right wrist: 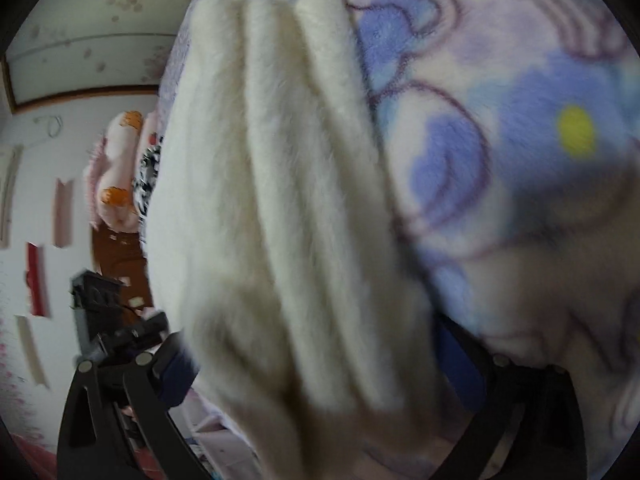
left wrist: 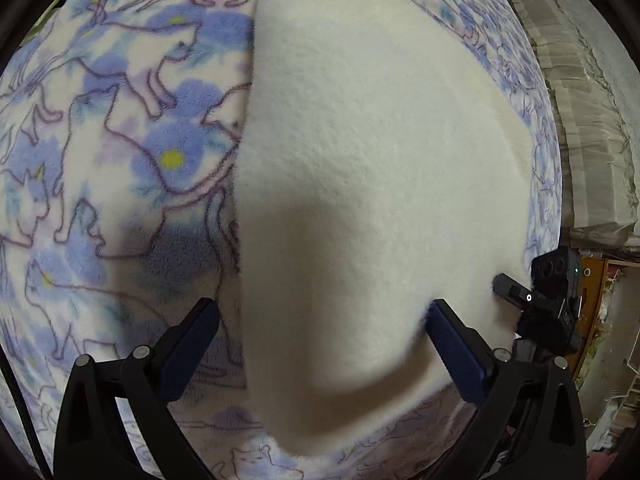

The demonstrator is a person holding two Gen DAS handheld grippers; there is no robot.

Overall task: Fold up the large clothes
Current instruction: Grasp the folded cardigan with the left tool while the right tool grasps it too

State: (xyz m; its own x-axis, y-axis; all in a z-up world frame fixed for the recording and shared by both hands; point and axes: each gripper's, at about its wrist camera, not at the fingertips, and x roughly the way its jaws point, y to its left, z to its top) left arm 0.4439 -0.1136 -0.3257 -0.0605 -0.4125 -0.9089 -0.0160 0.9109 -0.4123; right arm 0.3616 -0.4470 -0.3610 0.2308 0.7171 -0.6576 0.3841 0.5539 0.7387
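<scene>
The cream fleece garment fills the left wrist view from 12 o'clock down to 6 o'clock, lying flat on a cat-and-flower printed blanket that shows at 9 o'clock and as a thin band at 3 o'clock. Its left edge runs as a clean, nearly straight fold line, and its near end is rounded, so at least one fold seems to be in place; the cloth looks smooth, with no loose sleeve or hem visible.

The left hand-held gripper has its blue-padded fingers spread wide, one on each side of the garment's near end, and grips nothing. At 4 o'clock the right hand-held gripper touches the garment's right edge.

The right wrist view is blurred. There the garment rises from 6 o'clock to 12 o'clock in several ridges or stacked layers, with the blanket at 2 o'clock and the left hand-held gripper at 8 o'clock. The right hand-held gripper has cloth bunched between its fingers, and they stand wide apart; whether they actually pinch the cloth I cannot tell.

My judgement is that the folding is partly done: the piece is narrowed lengthwise, and further folds to shorten it, plus a final smoothing, probably remain.
</scene>
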